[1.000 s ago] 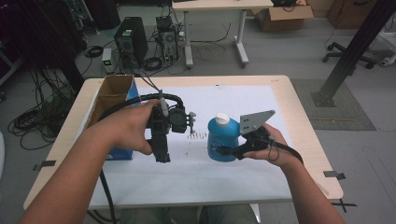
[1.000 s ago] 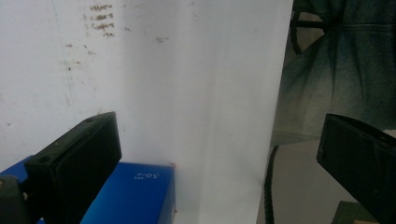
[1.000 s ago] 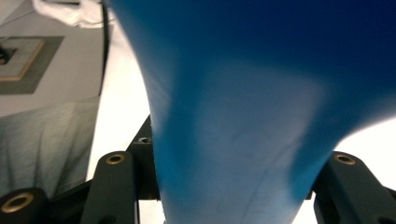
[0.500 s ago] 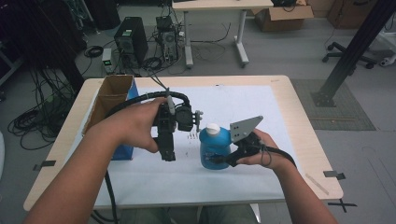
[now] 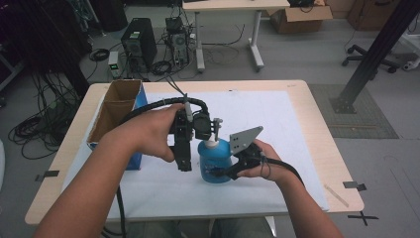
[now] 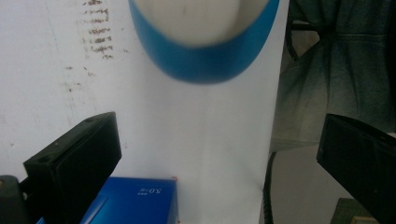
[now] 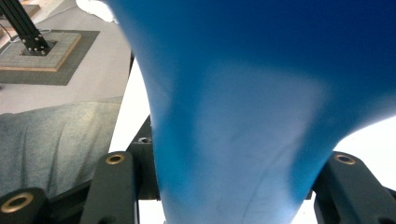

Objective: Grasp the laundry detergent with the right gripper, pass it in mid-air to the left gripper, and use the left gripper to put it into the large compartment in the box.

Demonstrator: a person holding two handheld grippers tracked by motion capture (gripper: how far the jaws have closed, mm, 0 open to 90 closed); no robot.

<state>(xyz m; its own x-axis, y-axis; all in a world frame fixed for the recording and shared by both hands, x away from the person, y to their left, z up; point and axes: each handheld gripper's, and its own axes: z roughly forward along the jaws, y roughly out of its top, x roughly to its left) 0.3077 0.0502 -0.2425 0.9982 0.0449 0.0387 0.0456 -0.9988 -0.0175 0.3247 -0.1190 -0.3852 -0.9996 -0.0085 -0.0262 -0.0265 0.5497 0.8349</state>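
The left tool (image 5: 184, 166) hangs with its jaws spread and nothing between them, pointing down at the surface (image 5: 307, 129) just left of the bottle (image 5: 214, 163); in the left gripper view the bottle's white cap and blue shoulder (image 6: 205, 51) sit beyond the open jaws, not yet inside them. The right tool (image 5: 229, 172) is clamped on the bottle's lower body, the jaws pinching the soft blue wall inward, as the right gripper view shows (image 7: 243, 154). The bottle stands near the middle of the white sheet (image 5: 277, 114), toward the near edge. The main risk, as I judge it, is that squeeze: a soft bottle gripped low and hard could bulge, slip up out of the jaws, or push liquid out once the cap loosens. If the left tool comes at the cap off-centre, it could tip the bottle against the right grip or knock it over. To the far left stands an open box (image 5: 119, 106), with a blue box (image 6: 135, 203) close by the left tool; a wide swing that way would strike them. To the right the sheet lies bare and gives good room. The near edge is close, so a dropped bottle might roll off toward the person's lap.
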